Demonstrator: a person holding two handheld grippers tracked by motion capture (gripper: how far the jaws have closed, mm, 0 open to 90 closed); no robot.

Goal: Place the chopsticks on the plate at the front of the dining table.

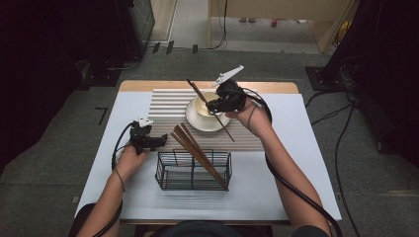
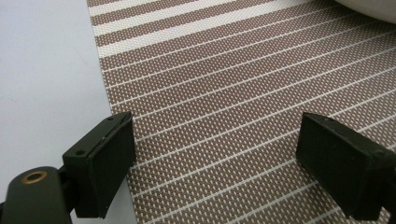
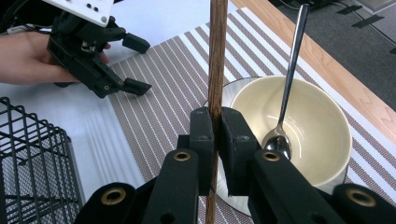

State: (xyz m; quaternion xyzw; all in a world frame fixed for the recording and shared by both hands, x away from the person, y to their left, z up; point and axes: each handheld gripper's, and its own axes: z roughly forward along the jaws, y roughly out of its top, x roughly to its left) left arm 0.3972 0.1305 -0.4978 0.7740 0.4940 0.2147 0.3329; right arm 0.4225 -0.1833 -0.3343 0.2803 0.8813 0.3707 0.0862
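1. Your right tool (image 3: 214,140) is clamped on a single brown chopstick (image 3: 217,60); in the right gripper view the stick runs straight up between the closed jaws.
2. In the high view that chopstick (image 1: 210,109) lies slantwise over the cream bowl (image 1: 202,103), which sits on a white saucer (image 1: 197,123) on the striped placemat (image 1: 168,106).
3. A metal spoon (image 3: 289,70) already stands in the bowl (image 3: 322,121), its handle leaning on the far rim.
4. Your left tool (image 1: 148,140) rests low at the left edge of the placemat (image 2: 233,93) with its jaws wide apart and nothing between them.
5. The wire basket (image 1: 193,170) stands on the near part of the surface (image 1: 296,163); a bundle of chopsticks (image 1: 197,153) leans in it with the upper ends sticking out toward the placemat.
6. Progress, as I judge it: one stick is out of the basket and at the bowl, not yet released; the rest of the bundle remains in the basket. The work looks early to midway.
7. What is left, likely: set this stick down at the bowl, let go, then bring its partner.
8. No brand, label or writing can be read on the bowl, basket, placemat or tools.
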